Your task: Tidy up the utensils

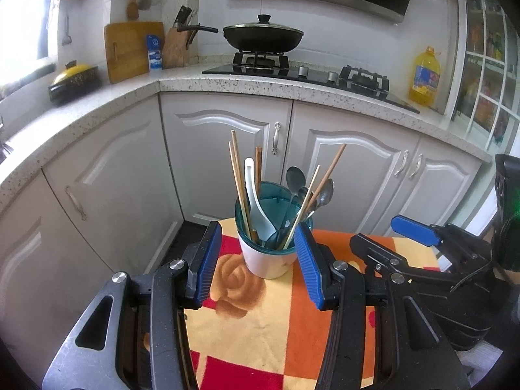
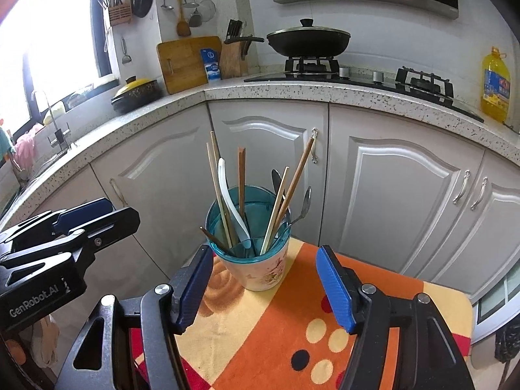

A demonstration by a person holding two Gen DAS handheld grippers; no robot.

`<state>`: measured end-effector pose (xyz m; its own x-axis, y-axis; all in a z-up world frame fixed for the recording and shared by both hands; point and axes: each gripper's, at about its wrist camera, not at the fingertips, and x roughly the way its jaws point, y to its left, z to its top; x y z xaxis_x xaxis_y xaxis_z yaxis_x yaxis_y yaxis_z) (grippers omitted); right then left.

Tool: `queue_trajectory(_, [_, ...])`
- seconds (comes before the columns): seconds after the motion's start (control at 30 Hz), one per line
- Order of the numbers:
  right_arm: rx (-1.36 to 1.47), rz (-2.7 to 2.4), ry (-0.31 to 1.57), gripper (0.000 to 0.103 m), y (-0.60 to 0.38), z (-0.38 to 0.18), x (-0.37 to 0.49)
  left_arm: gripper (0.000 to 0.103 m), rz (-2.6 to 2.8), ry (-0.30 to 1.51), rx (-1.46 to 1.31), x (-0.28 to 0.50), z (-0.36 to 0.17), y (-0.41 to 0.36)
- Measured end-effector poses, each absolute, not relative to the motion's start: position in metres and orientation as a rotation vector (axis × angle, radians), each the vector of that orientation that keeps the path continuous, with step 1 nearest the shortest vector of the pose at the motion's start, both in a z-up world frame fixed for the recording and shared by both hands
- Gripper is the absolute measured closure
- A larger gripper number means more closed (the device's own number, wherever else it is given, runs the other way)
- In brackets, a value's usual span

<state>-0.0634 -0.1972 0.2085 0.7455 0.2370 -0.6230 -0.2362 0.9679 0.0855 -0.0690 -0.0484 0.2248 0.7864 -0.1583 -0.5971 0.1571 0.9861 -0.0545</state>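
A white cup with a teal insert [image 1: 266, 260] [image 2: 256, 266] stands on a colourful cloth [image 1: 260, 325] [image 2: 276, 325]. It holds several wooden chopsticks [image 1: 239, 178] [image 2: 216, 178], a white ceramic spoon [image 1: 255, 201] [image 2: 229, 191] and metal spoons [image 1: 295, 177] [image 2: 305, 201]. My left gripper [image 1: 256, 253] is open and empty, its blue pads [image 1: 208, 260] on either side of the cup just in front of it. My right gripper [image 2: 263, 276] is open and empty, close in front of the cup. Each gripper shows at the edge of the other's view.
White cabinet doors [image 1: 227, 149] stand right behind the cloth-covered surface, whose far edge is near the cup. Above is a speckled counter [image 2: 260, 92] with a stove, a lidded wok [image 2: 308, 40], a knife block, a cutting board and an oil bottle [image 2: 495, 87].
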Motion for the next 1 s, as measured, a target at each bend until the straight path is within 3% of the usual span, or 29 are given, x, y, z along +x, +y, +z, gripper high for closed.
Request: queue_trajectory(1.0, [-0.005, 0.261, 0.687, 0.036, -0.201, 0.2097, -0.0654, 0.057, -0.146, 0.652, 0.007, -0.0749, 0.2271, -0.0553])
